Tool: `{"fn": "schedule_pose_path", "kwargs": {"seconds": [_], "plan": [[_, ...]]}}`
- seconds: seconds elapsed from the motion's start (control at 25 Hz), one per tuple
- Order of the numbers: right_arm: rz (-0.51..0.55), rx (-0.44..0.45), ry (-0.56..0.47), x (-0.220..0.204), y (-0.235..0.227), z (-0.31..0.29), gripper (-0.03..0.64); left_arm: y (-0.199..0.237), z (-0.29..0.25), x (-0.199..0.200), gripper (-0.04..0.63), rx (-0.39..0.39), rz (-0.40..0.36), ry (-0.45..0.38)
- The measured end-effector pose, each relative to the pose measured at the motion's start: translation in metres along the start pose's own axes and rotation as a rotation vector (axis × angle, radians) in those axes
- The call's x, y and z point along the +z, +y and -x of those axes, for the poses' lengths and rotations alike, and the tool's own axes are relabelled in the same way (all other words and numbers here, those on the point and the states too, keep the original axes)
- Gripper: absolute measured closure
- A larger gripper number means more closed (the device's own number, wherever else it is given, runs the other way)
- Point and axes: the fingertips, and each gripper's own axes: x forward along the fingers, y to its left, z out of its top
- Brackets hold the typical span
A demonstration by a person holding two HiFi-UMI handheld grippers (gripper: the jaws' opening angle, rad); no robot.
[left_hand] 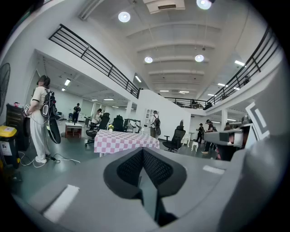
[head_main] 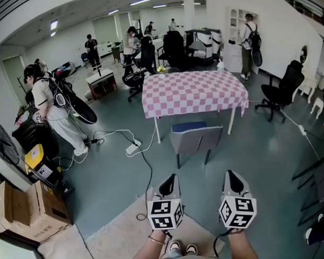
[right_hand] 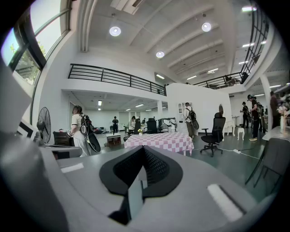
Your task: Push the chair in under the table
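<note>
The left hand-held gripper (head_main: 170,181) and right hand-held gripper (head_main: 233,179) have jaws together, empty; well ahead, a grey fabric chair (head_main: 196,138) stands before the pink-checked cloth-covered worktop (head_main: 194,93).

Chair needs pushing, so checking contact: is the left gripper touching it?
Apart. Head view shows open floor between the chair and the left gripper.

The head view looks from above, forward and steeply down, with the left tongs (head_main: 170,179) and right tongs (head_main: 232,176) close under it at the bottom of its frame. The bench draped in pink-and-white checked cloth (head_main: 194,93) stands well ahead. Each gripper view sits right behind its own tongs and faces nearly level toward that same bench, which is far off. All three views share the bench, the black office chair (head_main: 283,85) and the person in white clothes (head_main: 50,109).
</note>
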Motion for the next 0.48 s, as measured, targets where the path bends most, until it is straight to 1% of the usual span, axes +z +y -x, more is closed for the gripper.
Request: {"fn": "schedule_pose_path", "kwargs": {"seconds": [0.32, 0.48], "plan": [[0.004, 0.005, -0.01, 0.002, 0.005, 0.001, 0.607, 0.0, 0.003, 0.006, 0.595, 0.002, -0.016, -0.008], [-0.01, 0.053, 0.024, -0.01, 0.008, 0.002, 0.607, -0.003, 0.007, 0.003, 0.595, 0.008, -0.021, -0.002]]}}
